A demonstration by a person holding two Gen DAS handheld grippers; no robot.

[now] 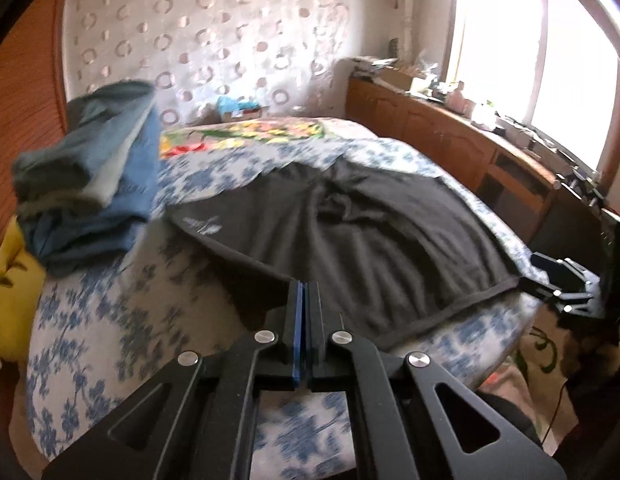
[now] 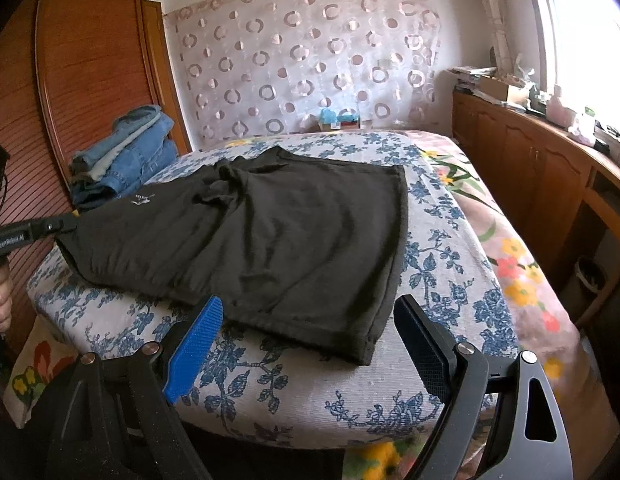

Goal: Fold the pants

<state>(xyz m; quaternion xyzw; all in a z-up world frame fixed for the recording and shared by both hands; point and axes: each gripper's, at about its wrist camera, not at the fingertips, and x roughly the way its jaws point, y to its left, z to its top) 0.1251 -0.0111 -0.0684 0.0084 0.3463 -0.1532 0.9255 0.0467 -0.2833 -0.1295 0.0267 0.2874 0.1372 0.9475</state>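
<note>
Lying on the floral bedspread (image 2: 450, 280), black pants (image 2: 270, 240) beside folded jeans (image 2: 126, 160).

Before me, the bed (image 2: 350, 392) carries a blue-flowered cover. Black pants (image 2: 270, 232) lie spread flat on it. Folded denim clothes (image 2: 126, 152) are stacked at its far left corner.

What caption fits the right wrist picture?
Open right tongs hover before black pants on the flowery bed.
</note>
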